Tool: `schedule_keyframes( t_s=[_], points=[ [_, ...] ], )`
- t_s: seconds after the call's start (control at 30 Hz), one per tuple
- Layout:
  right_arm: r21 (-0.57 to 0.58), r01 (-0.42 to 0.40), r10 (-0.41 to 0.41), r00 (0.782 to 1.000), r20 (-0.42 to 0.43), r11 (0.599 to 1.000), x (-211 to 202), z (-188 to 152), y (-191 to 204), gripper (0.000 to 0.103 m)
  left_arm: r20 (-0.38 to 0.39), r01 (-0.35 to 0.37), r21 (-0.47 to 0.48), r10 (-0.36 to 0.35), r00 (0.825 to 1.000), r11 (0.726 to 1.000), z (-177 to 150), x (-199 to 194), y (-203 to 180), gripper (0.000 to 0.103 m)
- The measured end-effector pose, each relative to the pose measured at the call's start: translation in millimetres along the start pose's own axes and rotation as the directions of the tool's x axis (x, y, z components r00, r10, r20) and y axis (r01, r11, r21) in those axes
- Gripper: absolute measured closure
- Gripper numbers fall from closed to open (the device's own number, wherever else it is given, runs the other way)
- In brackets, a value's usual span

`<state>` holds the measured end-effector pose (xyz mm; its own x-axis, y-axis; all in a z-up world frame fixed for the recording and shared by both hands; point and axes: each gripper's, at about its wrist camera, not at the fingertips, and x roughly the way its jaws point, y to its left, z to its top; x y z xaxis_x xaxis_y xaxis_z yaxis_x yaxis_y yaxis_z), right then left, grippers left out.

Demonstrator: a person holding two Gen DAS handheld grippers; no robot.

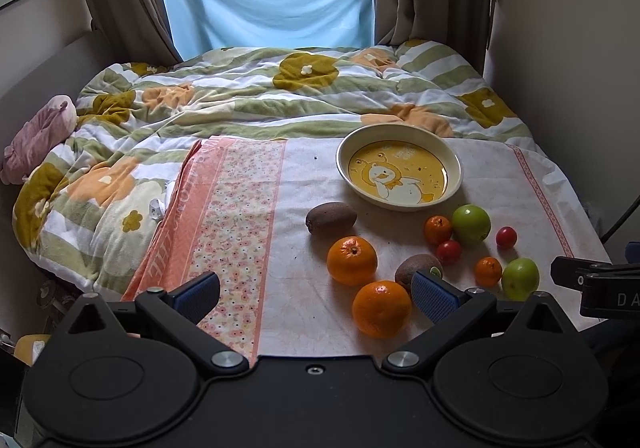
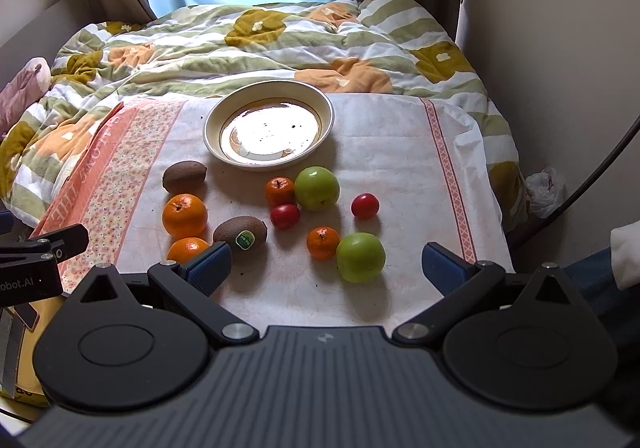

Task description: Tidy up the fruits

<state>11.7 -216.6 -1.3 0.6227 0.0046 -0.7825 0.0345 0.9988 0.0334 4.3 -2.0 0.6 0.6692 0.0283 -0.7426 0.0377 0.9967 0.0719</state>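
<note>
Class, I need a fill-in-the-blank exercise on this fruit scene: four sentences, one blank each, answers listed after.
1. The bowl holds ____ fruits.
2. The number of green apples on the cloth is ____.
3. The kiwi with a sticker lies nearer the tongs than the ____ kiwi.
4. Both the left tongs and right tongs are ____.

Answers: no; two; plain; open

Green apples [image 2: 317,188], perhaps yellow-centred plate [image 1: 452,156]

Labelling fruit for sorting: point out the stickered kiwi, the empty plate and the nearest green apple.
stickered kiwi [image 2: 240,234]: right wrist view, brown skin.
plate [image 2: 269,166]: right wrist view, near rim.
nearest green apple [image 2: 360,257]: right wrist view, front face.
</note>
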Motion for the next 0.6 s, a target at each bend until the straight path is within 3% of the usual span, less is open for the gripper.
schedule_keyframes(
  t_s=[0.6],
  points=[
    [0.002, -0.001, 0.001, 1.000, 0.002, 1.000, 0.6, 2.1, 0.6, 0.000, 0.000, 0.005, -0.002, -0.005, 1.000, 1.000, 4.1, 3.0, -1.7, 0.000]
  ],
)
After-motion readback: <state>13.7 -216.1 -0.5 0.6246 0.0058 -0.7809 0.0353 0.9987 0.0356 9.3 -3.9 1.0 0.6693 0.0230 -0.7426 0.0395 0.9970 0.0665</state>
